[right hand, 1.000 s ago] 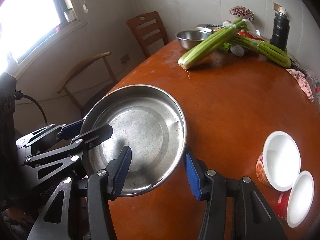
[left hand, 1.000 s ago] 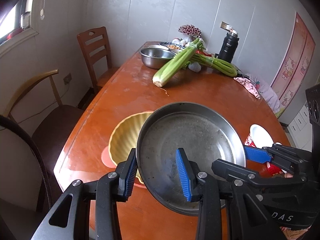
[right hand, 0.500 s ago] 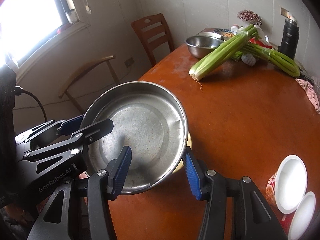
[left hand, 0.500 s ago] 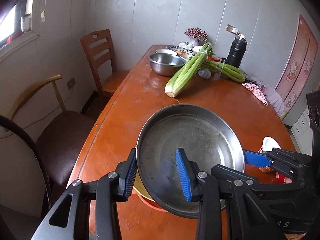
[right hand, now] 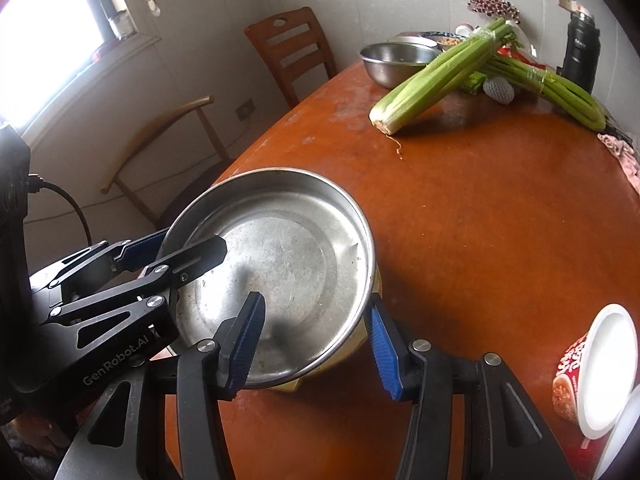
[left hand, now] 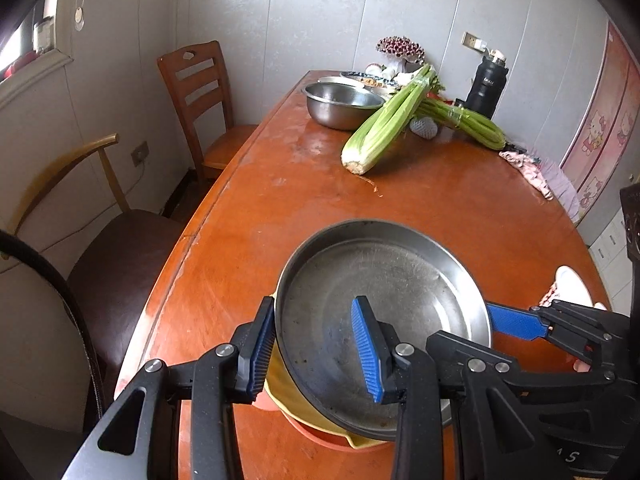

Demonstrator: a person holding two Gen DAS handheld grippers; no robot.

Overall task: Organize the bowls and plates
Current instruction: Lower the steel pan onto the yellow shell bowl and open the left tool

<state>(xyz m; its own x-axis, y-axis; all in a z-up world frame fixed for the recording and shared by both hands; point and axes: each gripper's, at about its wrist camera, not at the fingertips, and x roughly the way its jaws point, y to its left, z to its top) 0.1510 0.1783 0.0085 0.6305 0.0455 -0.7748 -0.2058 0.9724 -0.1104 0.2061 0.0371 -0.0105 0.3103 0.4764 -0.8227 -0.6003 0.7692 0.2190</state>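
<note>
Both grippers, left gripper (left hand: 316, 350) and right gripper (right hand: 316, 340), pinch the rim of the metal plate (left hand: 384, 300) between them, above the yellow bowl (left hand: 296, 400). The stacking step is nearly done; next, I think, lower it gently and release.

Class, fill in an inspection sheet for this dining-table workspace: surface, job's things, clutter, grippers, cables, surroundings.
Surface: orange-brown wooden table, worn and glossy.
Job's things: steel plate above a yellow bowl stacked on an orange dish; two white-lined bowls at the right edge.
Clutter: celery bunch, second celery bunch, steel bowl, black flask, pink cloth.
Grippers: left gripper straddles the plate's left rim; right gripper straddles its right rim; contact cannot be told.
Cables: black cable at the left gripper's body.
Surroundings: wooden chair, padded chair, window.
</note>
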